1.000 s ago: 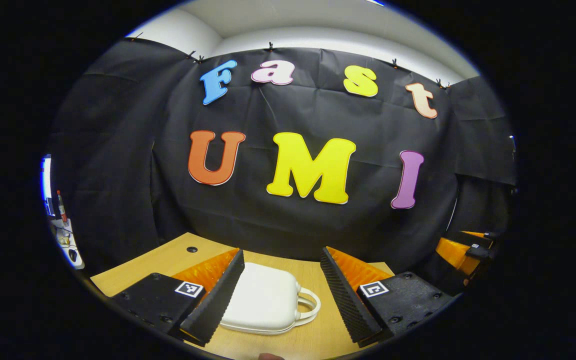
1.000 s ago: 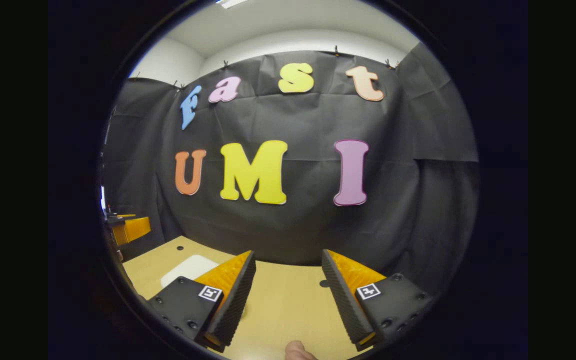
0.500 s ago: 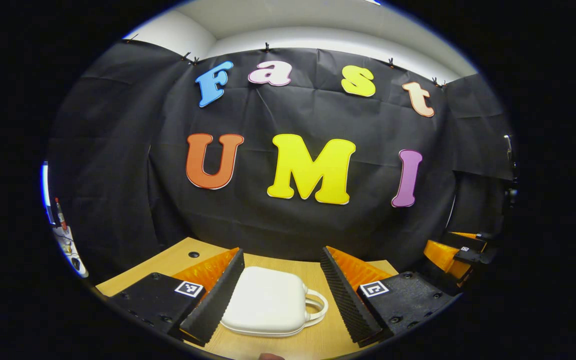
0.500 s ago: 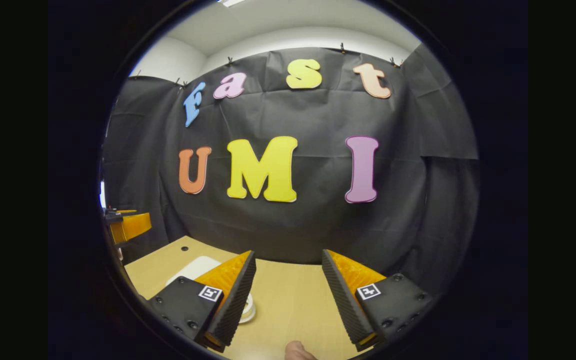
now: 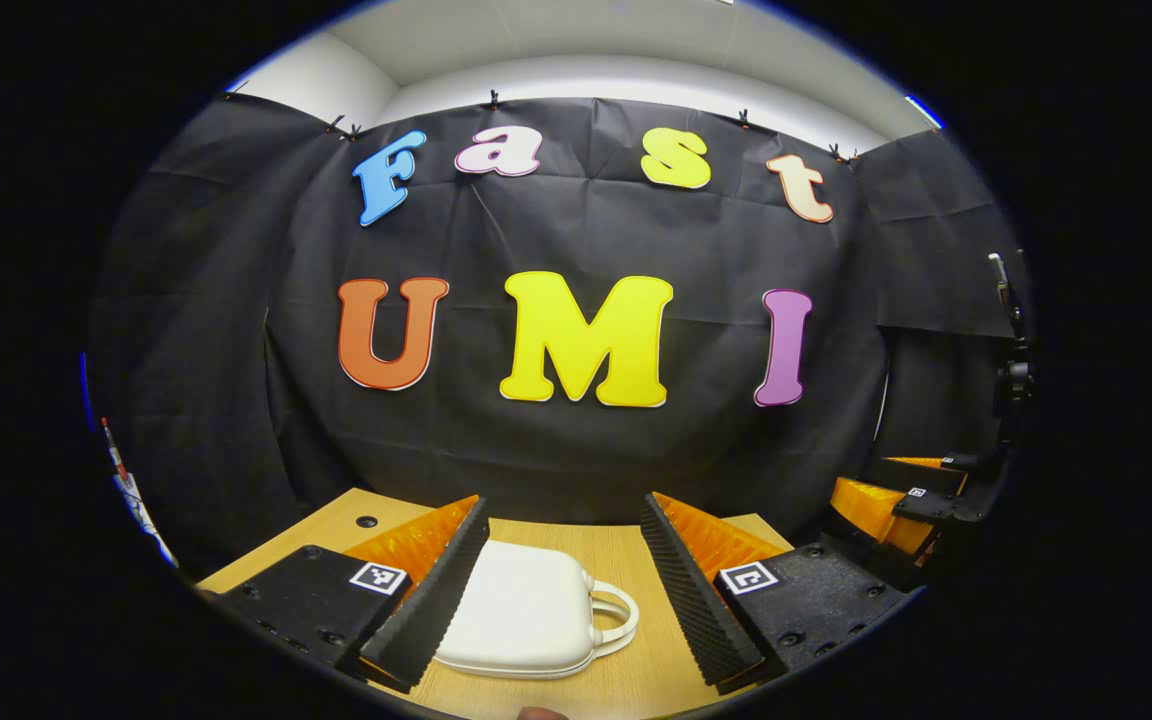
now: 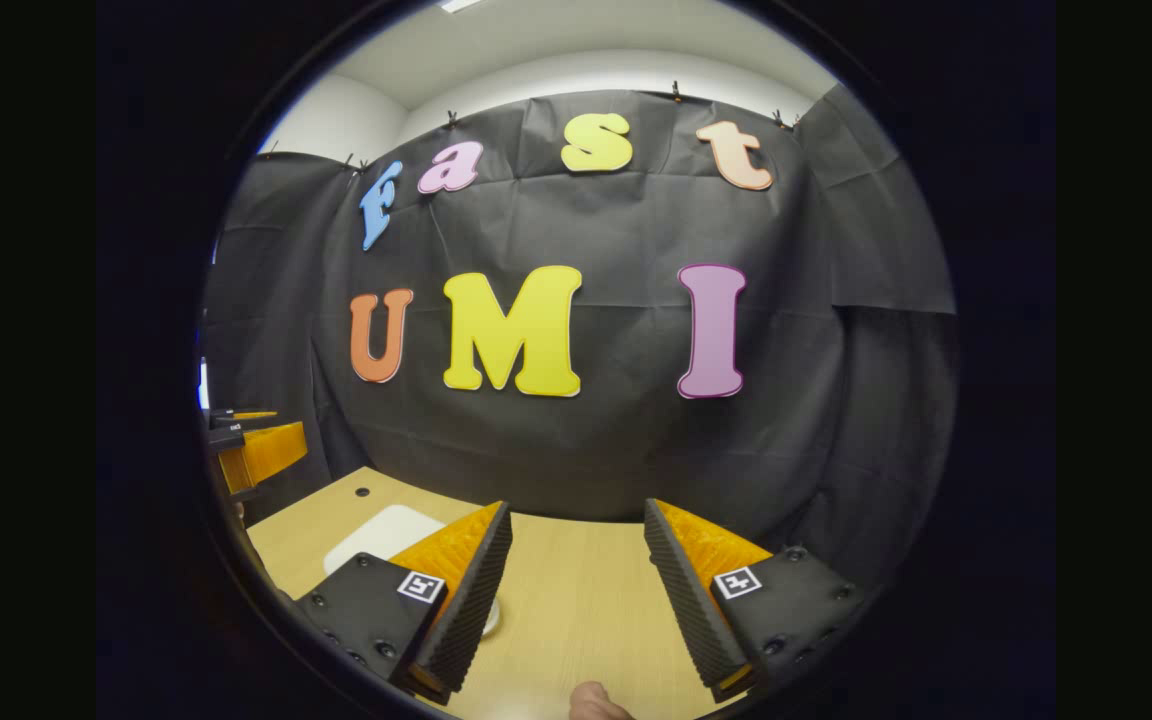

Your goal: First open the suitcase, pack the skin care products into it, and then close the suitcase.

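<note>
Suitcase (image 5: 526, 612) maybe unmoved; left hand-held gripper (image 5: 564, 580) panned.

A closed white suitcase (image 5: 526, 610) lies on the wooden table (image 5: 636, 560).

I see a smooth, softly glossy plastic-looking suitcase (image 5: 521, 615) on a matt, wood-grain table (image 6: 576, 600). My finger pads (image 5: 681, 590) look ridged and rubbery. The wall cloth (image 5: 576, 450) looks matt and creased.
</note>
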`<state>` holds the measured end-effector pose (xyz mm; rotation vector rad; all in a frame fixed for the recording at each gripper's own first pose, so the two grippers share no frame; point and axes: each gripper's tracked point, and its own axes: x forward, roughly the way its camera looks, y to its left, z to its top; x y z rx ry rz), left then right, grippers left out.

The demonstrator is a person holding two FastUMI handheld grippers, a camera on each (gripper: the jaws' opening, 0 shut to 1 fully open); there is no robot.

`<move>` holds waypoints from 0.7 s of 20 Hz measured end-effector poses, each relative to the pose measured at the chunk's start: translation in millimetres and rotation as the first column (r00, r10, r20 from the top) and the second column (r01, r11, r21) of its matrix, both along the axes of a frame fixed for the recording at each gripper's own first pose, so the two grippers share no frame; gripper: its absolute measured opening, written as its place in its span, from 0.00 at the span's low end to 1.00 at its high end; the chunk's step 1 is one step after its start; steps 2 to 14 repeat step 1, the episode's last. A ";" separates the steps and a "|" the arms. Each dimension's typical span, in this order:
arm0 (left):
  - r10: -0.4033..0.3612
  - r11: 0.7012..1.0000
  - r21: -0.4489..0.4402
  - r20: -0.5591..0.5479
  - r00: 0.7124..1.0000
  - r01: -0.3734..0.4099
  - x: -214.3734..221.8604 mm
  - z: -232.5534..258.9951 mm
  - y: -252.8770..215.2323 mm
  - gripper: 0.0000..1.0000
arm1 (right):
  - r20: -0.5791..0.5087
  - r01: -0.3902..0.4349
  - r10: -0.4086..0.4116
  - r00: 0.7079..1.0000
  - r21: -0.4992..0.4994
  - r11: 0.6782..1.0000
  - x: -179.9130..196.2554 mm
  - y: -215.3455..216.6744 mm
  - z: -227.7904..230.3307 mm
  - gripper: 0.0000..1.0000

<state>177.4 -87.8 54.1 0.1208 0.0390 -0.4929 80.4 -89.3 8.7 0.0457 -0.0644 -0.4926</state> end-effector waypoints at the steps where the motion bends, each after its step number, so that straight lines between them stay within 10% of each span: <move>1: -0.002 1.000 -0.004 0.001 1.000 0.002 0.2 0.5 -0.5 0.98 | -0.001 -0.001 0.001 1.000 -0.002 1.000 -0.2 0.1 0.7 0.79; 14: -0.002 1.000 -0.004 0.001 1.000 0.002 0.2 0.5 -0.5 0.98 | -0.001 -0.001 0.001 1.000 -0.002 1.000 -0.2 0.1 0.7 0.79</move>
